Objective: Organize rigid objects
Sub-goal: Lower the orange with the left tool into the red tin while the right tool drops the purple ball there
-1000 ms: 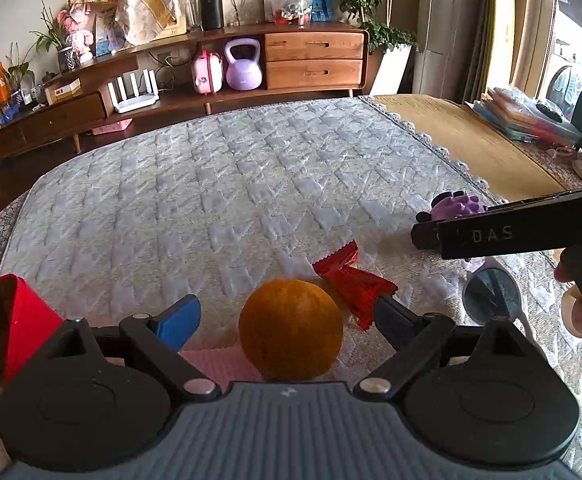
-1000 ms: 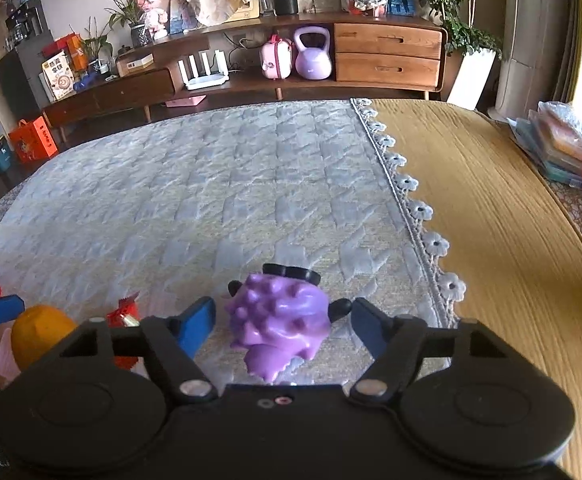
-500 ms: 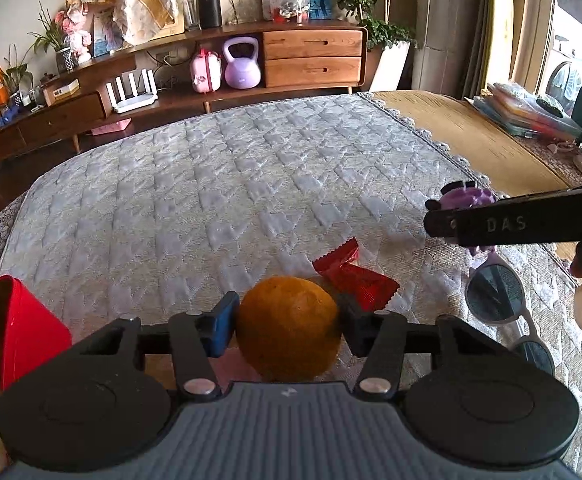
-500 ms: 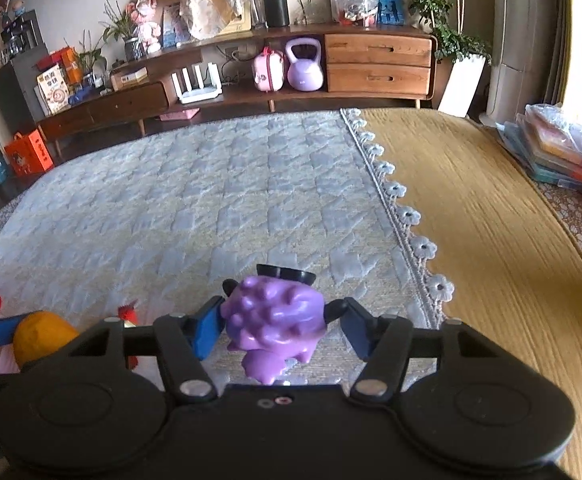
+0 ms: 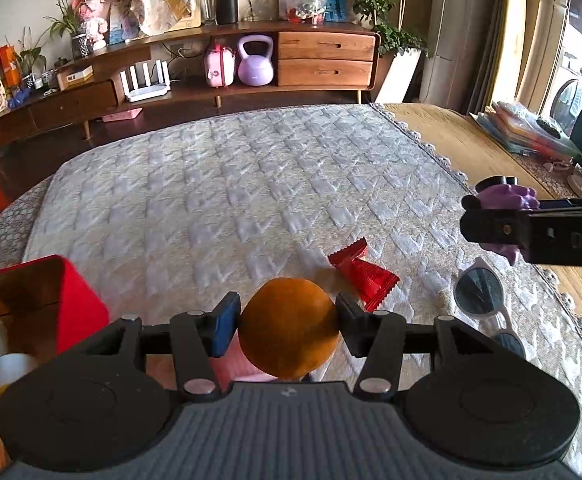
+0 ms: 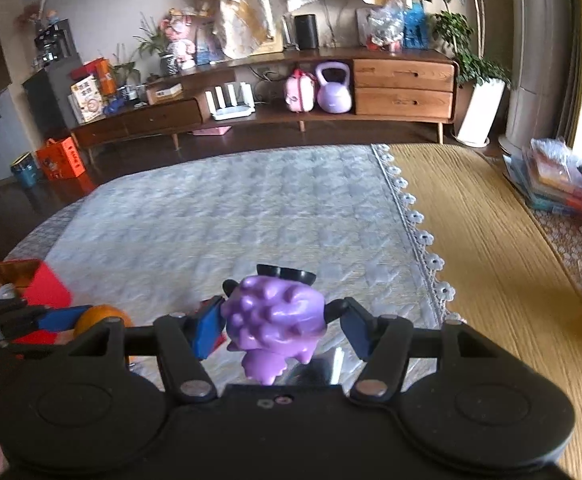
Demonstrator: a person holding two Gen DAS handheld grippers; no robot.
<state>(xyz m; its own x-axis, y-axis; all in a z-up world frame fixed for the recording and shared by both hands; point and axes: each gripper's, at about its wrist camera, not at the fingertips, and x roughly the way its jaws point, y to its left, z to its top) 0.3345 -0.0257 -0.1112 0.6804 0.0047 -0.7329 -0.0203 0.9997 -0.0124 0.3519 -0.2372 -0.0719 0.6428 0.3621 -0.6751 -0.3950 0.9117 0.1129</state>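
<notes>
Near the front edge of the quilted grey cloth (image 5: 251,184), the left gripper (image 5: 289,330) pinched an orange (image 5: 289,328) between its two pads, which pressed on the fruit's left and right sides. Whether the orange touched the cloth beneath could not be told. Just beyond it, toward the right, a red wrapper (image 5: 361,270) lay crumpled on the cloth, and a pair of white-framed sunglasses (image 5: 485,300) rested further right, close to the cloth's lace-trimmed right edge. At the front left corner stood a red box (image 5: 79,296), open at the top, with white items inside.

The right gripper (image 6: 279,326) clamped a purple spiky toy (image 6: 275,316) with a small black hat, its pads against the toy's sides, and held it clear of the cloth near the right edge. In the left wrist view that gripper reached in from the right with the toy showing above and below its finger. To the right of the lace trim a yellow woven mat (image 6: 491,240) covered the rest of the surface.
</notes>
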